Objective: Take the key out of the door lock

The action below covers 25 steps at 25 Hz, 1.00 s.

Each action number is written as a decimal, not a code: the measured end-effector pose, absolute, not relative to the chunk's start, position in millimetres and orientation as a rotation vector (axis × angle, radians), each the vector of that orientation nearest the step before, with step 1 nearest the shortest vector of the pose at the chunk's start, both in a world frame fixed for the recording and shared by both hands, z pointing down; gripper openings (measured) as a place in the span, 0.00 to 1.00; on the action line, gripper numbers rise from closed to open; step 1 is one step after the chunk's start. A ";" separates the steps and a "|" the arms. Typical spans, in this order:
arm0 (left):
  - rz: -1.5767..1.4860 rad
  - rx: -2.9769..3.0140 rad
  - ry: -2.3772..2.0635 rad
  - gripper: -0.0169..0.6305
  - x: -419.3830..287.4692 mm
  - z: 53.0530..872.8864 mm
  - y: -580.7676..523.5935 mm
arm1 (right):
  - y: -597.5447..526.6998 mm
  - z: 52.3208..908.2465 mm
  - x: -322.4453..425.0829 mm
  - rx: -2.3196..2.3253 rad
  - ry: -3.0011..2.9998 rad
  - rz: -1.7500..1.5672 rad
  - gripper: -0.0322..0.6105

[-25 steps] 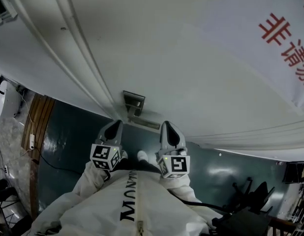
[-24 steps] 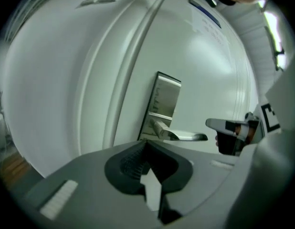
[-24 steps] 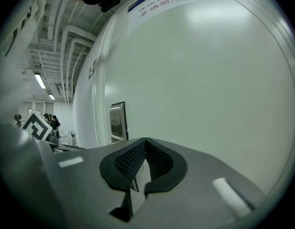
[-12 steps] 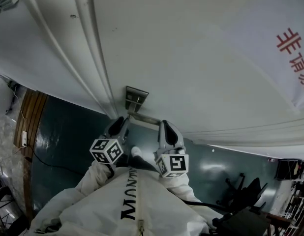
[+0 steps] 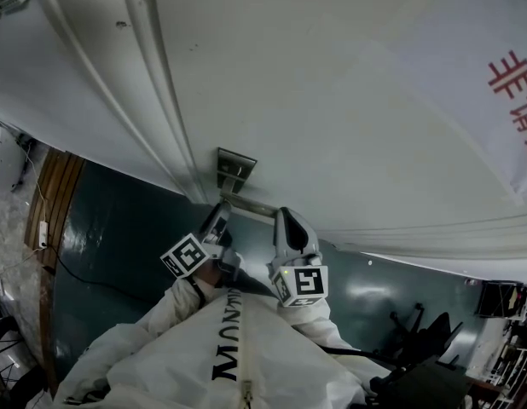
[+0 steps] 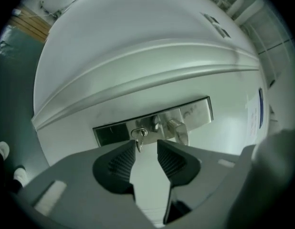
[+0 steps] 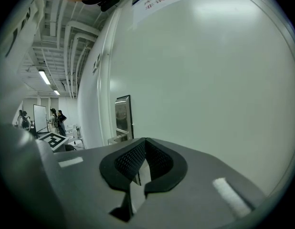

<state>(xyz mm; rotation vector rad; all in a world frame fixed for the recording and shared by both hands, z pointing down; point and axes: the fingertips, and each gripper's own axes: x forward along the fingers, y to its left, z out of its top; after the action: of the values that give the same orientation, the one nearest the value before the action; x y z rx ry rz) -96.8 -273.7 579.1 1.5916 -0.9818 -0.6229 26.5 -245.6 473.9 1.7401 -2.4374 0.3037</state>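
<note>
The white door [image 5: 332, 100] fills the head view, its steel lock plate [image 5: 234, 170] at 12 o'clock from both claws. Only the left gripper view shows the key [image 6: 139, 137], still in the lock at 11 o'clock of the left claw [image 6: 146, 146], whose jaws have just been opening and grip nothing. The right claw [image 7: 145, 144] is closed, empty.

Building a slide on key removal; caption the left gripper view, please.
Left gripper, jaws just opening with nothing between them, faces the key in the lock plate.

Dim, even indoor light; strong fisheye bending at edges.
</note>
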 end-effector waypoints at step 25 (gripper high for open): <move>-0.758 1.435 -0.995 0.08 -92.1 593.0 -301.8 | -248.5 477.2 28.7 1.698 -2.452 0.320 0.05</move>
<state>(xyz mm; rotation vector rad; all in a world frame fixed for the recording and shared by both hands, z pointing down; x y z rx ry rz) -92.1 -301.8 593.0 1.4353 -0.9951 -0.7575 28.7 -248.5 477.2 1.6982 -2.4523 0.3205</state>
